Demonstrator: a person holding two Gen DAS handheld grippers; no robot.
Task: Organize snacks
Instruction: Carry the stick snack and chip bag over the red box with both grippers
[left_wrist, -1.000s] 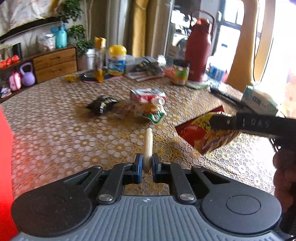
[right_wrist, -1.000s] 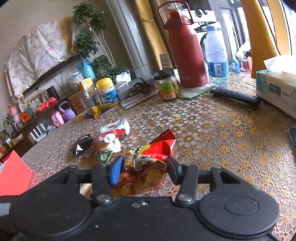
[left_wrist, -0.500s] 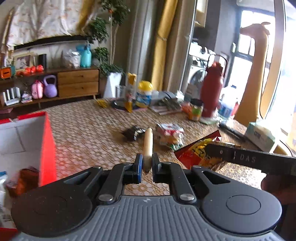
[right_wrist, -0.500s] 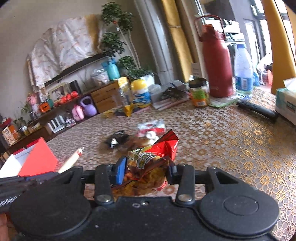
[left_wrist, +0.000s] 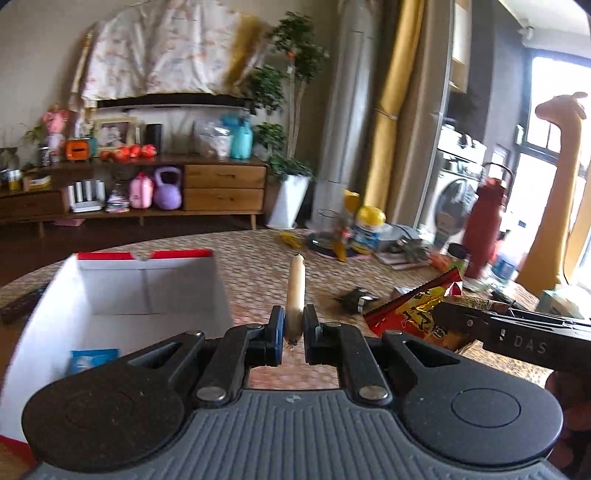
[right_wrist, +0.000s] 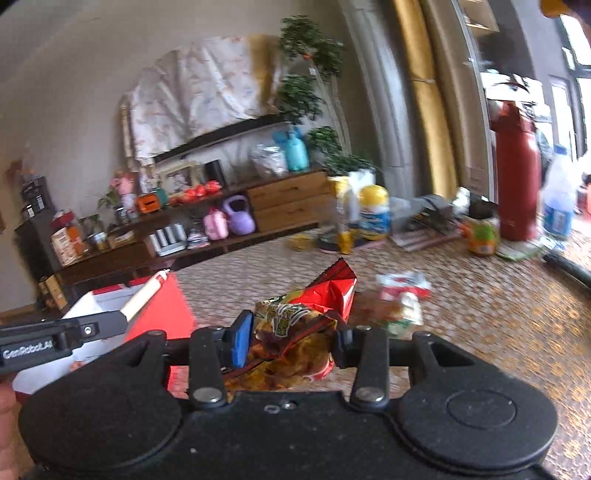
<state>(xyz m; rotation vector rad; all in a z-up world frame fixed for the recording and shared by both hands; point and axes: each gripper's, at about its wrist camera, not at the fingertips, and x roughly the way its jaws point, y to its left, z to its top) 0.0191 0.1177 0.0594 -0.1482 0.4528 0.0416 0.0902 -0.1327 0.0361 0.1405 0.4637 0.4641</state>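
Note:
My left gripper (left_wrist: 293, 325) is shut on a pale sausage stick (left_wrist: 296, 288) that points forward, held above the table just right of an open red box with a white inside (left_wrist: 147, 288). My right gripper (right_wrist: 291, 339) is shut on a red and yellow chip bag (right_wrist: 306, 314), lifted off the table. The chip bag also shows in the left wrist view (left_wrist: 417, 310), and the sausage stick in the right wrist view (right_wrist: 146, 295), over the red box (right_wrist: 162, 306). A blue packet (left_wrist: 92, 360) lies inside the box.
On the patterned tablecloth (right_wrist: 480, 295) lie a black snack packet (left_wrist: 354, 297) and a red-white snack pack (right_wrist: 402, 291). At the back stand a yellow-lidded tub (right_wrist: 373, 212), a jar (right_wrist: 480, 232), a red thermos (right_wrist: 515, 173) and a water bottle (right_wrist: 559, 199).
Both grippers have lifted and swung left with their snacks. The red box has come into view, and the left gripper is now beside its opening.

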